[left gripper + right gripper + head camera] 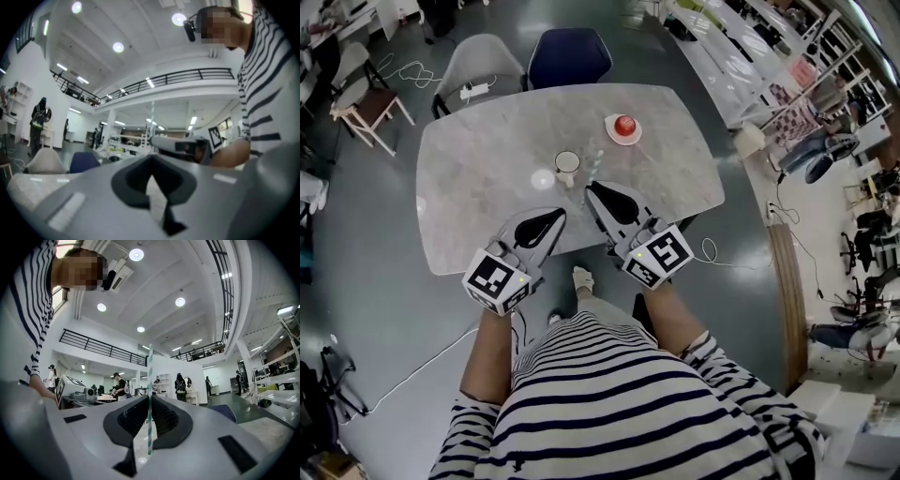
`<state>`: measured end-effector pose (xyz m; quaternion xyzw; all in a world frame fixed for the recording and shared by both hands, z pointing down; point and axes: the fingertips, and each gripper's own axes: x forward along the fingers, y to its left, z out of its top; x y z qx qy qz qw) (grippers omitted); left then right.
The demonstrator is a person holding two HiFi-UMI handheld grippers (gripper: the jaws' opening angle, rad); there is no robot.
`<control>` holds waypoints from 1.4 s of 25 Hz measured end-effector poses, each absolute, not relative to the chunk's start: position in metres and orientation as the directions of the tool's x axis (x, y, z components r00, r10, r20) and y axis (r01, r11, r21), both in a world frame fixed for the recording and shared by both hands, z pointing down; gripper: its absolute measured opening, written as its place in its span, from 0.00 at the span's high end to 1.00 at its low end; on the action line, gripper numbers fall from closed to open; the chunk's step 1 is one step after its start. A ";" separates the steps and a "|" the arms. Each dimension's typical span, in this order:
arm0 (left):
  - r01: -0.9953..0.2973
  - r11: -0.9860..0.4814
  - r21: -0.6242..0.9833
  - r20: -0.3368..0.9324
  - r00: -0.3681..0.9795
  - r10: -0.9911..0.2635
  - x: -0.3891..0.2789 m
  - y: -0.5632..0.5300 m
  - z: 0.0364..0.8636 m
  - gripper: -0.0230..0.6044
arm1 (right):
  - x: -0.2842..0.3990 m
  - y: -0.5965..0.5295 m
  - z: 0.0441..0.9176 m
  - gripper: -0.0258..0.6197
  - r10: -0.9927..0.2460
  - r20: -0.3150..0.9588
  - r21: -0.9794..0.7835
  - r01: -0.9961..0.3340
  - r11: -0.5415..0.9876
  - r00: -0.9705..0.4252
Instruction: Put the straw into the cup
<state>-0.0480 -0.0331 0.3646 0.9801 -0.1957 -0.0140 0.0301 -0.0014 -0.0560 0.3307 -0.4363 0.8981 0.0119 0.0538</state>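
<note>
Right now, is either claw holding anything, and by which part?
The right claw pinches the green-and-white striped straw around its middle, with both ends sticking free. The left claw is shut on nothing.

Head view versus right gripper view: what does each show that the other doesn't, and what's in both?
Only the head view: the cup on the table, and a pink plate with a red item on it. Only the right gripper view: jaws shut on the upright green-striped straw. Both: the right gripper and the person's striped shirt.
</note>
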 end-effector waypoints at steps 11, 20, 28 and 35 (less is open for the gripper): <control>-0.430 -0.897 0.100 0.043 0.903 -0.428 -0.027 -0.118 0.382 0.95 | 0.036 -0.154 0.348 0.92 -0.780 -0.086 -0.104 -0.773 0.626 -0.620; -0.493 -0.864 0.104 0.072 0.870 -0.488 0.001 -0.173 0.386 0.95 | 0.066 -0.216 0.377 0.92 -0.755 -0.063 -0.191 -0.734 0.651 -0.653; -0.553 -0.826 0.108 0.105 0.832 -0.544 0.017 -0.203 0.399 0.95 | 0.073 -0.254 0.407 0.92 -0.708 -0.026 -0.207 -0.689 0.695 -0.706; -0.570 -0.814 0.112 0.135 0.820 -0.556 0.022 -0.213 0.415 0.95 | 0.069 -0.280 0.439 0.92 -0.689 0.019 -0.218 -0.676 0.704 -0.724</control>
